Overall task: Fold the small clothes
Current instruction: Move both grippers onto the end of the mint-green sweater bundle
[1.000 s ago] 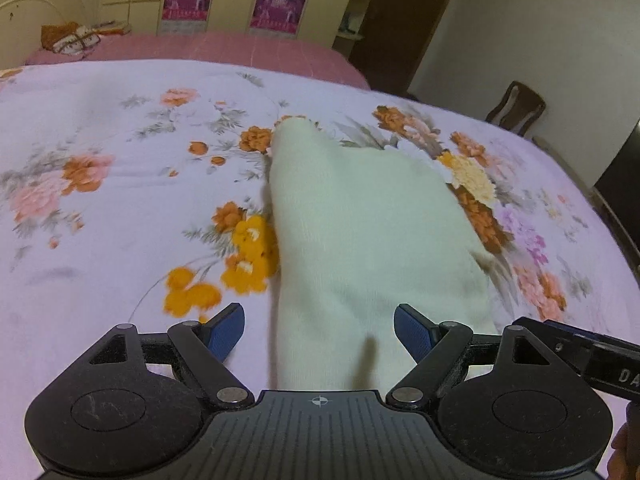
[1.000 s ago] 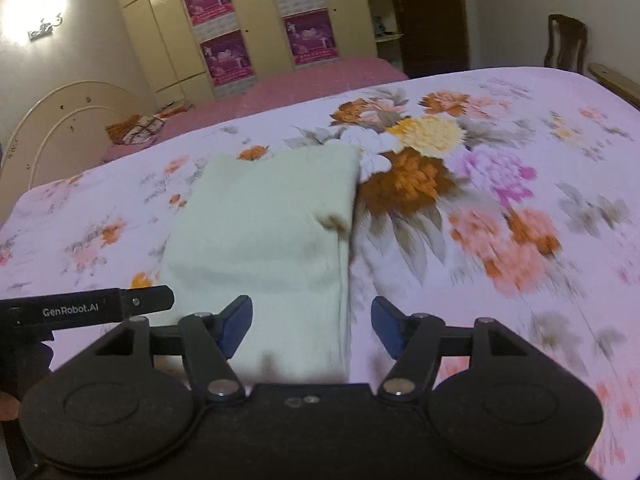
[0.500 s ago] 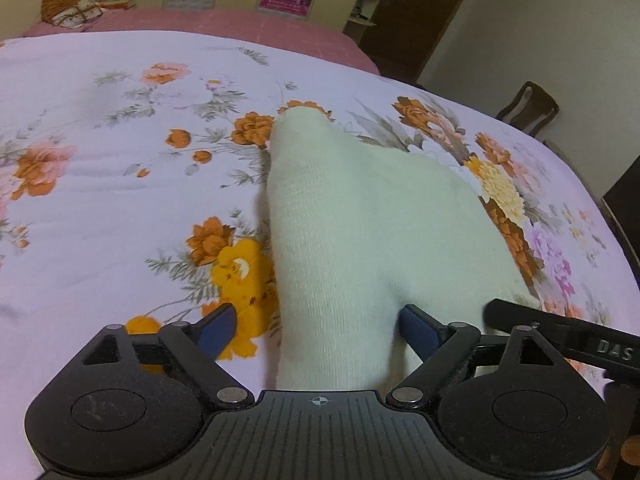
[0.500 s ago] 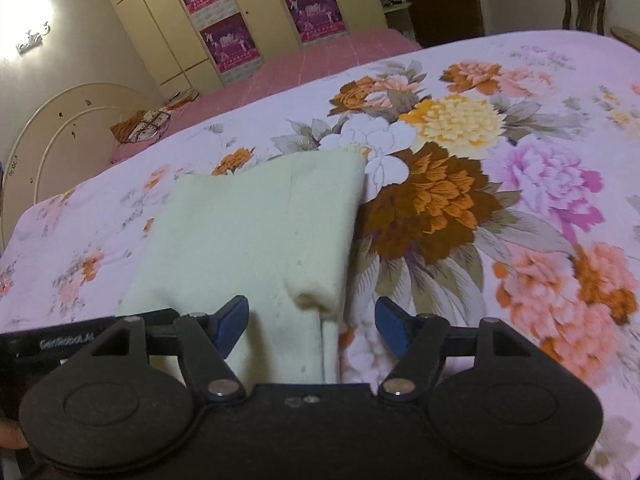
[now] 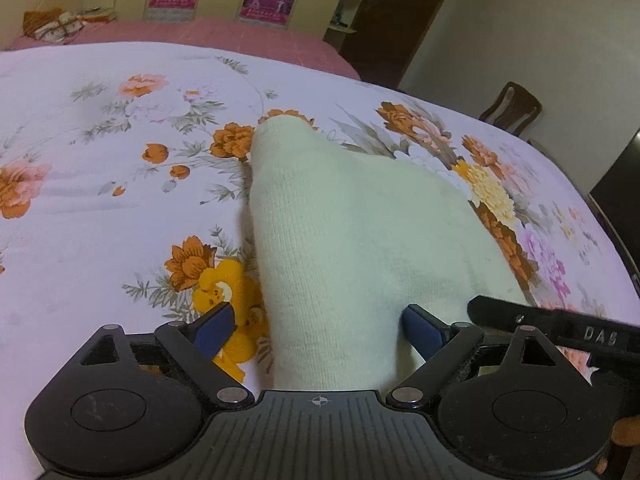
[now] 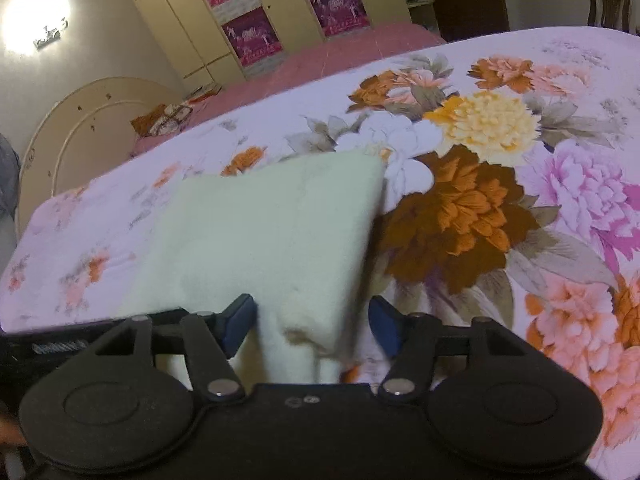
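Cloth [image 5: 352, 248], a pale cream knitted piece, lay on the flowered bedsheet [image 5: 100, 208] and ran forward from between the jaws of both grippers. On the left gripper [image 5: 318, 324] the blue pads [image 5: 214, 326] stood wide apart, with the near edge of the cloth lying in the gap; the right-hand pad sat against the fabric's edge while the left-hand pad hung clear over an orange and yellow bloom. From there the cloth narrowed to a rounded far corner ahead and slightly left of the jaws.

On the right gripper [image 6: 312, 320] the jaws were likewise spread, and a raised, bunched corner of the cloth [image 6: 260, 240] sat between them, nearer the left-hand pad [image 6: 238, 320], with a strip of sheet showing before the right-hand pad. The picture was blurred there, so contact could not be judged. Ahead of these jaws the fabric widened into a flat panel, its right edge beside a large brown flower.

A black bar of each gripper showed at the edge of the other's view.
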A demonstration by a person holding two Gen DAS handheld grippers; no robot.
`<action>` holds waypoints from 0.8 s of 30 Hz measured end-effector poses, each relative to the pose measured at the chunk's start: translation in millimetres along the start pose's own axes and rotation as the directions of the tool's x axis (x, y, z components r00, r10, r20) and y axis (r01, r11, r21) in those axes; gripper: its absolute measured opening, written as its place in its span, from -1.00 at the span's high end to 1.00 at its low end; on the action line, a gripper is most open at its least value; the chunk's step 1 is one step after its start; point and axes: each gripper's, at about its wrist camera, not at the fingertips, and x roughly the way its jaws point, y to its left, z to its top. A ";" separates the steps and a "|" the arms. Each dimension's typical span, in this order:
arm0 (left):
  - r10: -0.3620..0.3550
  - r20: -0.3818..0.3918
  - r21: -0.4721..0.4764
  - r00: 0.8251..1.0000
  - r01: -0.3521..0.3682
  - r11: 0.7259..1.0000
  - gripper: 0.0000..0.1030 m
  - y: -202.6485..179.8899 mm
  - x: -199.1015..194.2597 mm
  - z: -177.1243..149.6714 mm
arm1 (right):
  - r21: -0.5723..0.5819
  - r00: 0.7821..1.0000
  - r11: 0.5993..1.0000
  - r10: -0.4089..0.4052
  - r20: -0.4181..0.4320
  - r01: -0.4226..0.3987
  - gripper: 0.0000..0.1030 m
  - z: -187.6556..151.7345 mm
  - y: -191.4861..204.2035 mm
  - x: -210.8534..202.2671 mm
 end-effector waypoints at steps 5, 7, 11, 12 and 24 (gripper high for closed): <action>-0.009 -0.025 -0.070 1.000 0.007 0.998 -0.75 3.4 -4.1 5.2 | 0.031 1.000 0.999 0.011 0.007 -0.011 -0.21 4.6 0.5 -8.4; -0.018 -0.034 -0.094 0.999 0.015 0.995 -0.74 4.6 -3.7 6.2 | 0.071 0.998 0.996 0.048 0.028 -0.050 -0.50 7.0 -0.6 -12.1; -0.052 -0.043 -0.123 0.998 0.046 0.991 -0.71 3.6 -2.4 7.6 | 0.068 0.999 0.997 0.033 0.016 -0.034 -0.44 9.3 1.2 -4.8; -0.052 -0.043 -0.124 0.998 0.047 0.991 -0.71 2.9 -2.3 6.7 | 0.072 0.999 0.997 0.024 0.021 -0.025 -0.44 10.4 0.5 -3.5; -0.024 -0.021 -0.098 0.999 0.022 0.995 -0.71 -5.9 5.0 7.3 | 0.044 0.999 0.998 0.043 -0.024 -0.042 -0.15 14.0 1.7 10.8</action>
